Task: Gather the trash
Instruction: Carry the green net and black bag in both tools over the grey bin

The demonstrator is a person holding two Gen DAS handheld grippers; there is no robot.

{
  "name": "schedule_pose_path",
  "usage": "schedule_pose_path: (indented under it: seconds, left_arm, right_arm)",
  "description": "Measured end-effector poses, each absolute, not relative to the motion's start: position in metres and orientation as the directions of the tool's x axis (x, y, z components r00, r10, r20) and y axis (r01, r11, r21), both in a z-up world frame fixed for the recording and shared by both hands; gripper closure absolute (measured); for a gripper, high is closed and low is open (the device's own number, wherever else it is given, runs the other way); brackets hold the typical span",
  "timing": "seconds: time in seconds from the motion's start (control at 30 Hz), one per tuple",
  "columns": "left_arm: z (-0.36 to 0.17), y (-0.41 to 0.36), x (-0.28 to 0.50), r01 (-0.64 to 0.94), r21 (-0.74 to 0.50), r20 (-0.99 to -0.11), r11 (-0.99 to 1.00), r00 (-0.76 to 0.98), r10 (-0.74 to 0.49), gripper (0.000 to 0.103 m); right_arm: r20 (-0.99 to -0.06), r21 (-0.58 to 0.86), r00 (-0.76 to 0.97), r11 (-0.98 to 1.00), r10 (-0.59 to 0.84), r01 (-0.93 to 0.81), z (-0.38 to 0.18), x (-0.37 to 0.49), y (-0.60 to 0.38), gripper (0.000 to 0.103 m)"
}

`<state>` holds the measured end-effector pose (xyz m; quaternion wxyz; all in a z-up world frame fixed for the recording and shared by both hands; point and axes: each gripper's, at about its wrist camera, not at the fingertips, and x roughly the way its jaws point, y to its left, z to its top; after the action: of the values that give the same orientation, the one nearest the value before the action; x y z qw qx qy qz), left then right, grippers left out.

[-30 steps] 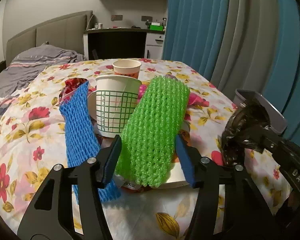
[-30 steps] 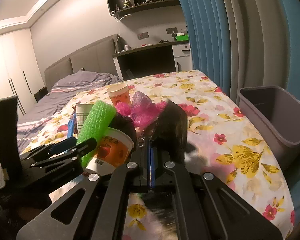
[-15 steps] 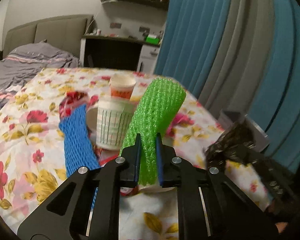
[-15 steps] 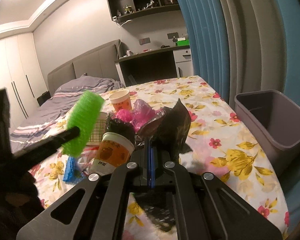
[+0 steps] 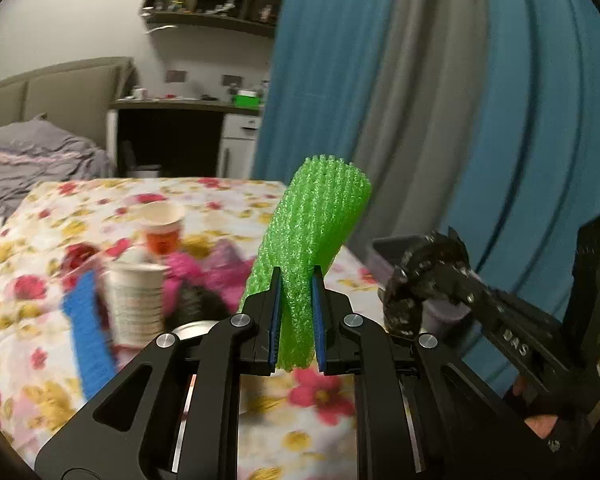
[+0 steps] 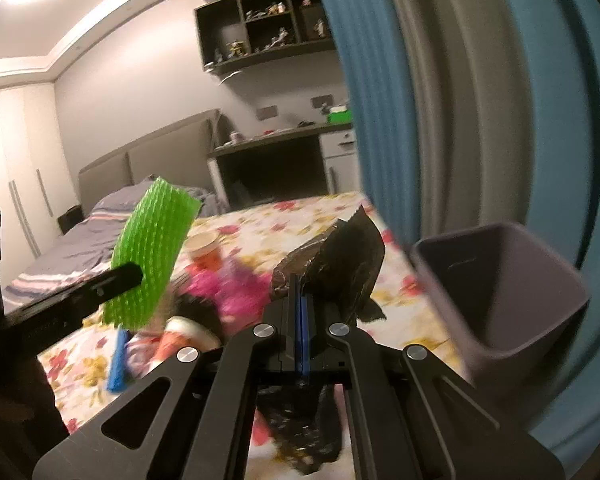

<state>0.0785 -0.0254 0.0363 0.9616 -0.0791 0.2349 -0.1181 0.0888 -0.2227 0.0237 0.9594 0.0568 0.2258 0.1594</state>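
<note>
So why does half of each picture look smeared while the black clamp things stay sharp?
Left wrist view: the left gripper and green foam net move with the camera, so they stay crisp; the paper cup smears. Right wrist view: likewise, right gripper and black bag sharp, grey bin streaked, ceiling light glaring.

A green foam net sleeve [image 5: 312,248], tube-shaped and knobbly, stands nearly upright above the flowered table, leaning toward one o'clock, its lower end pinched flat. A crumpled black plastic bag [image 6: 340,268] is held up at its three o'clock, with the grey bin [image 6: 512,292] beyond it. On the table at nine o'clock lie a blue foam net [image 5: 90,340], paper cups [image 5: 134,308] and pink wrapping [image 5: 204,272], all blurred.
</note>
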Motion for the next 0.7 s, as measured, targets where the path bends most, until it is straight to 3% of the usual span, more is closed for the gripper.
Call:
schedule_pose_path:
  seconds: [0.4,0.7]
  left_arm:
    - [0.041,-0.151,0.153,0.388,-0.199,-0.438,0.9,0.786,-0.435,0.09]
    - [0.019,-0.22,0.211,0.451,-0.202,-0.482,0.87,0.727,-0.489,0.09]
  right_arm:
    - [-0.376,0.147,0.916,0.985,0.139,-0.089,0.048,0.142,-0.333,0.102]
    - [-0.433,0.154,0.899,0.988,0.066,0.001,0.025,0.173,-0.373,0.102]
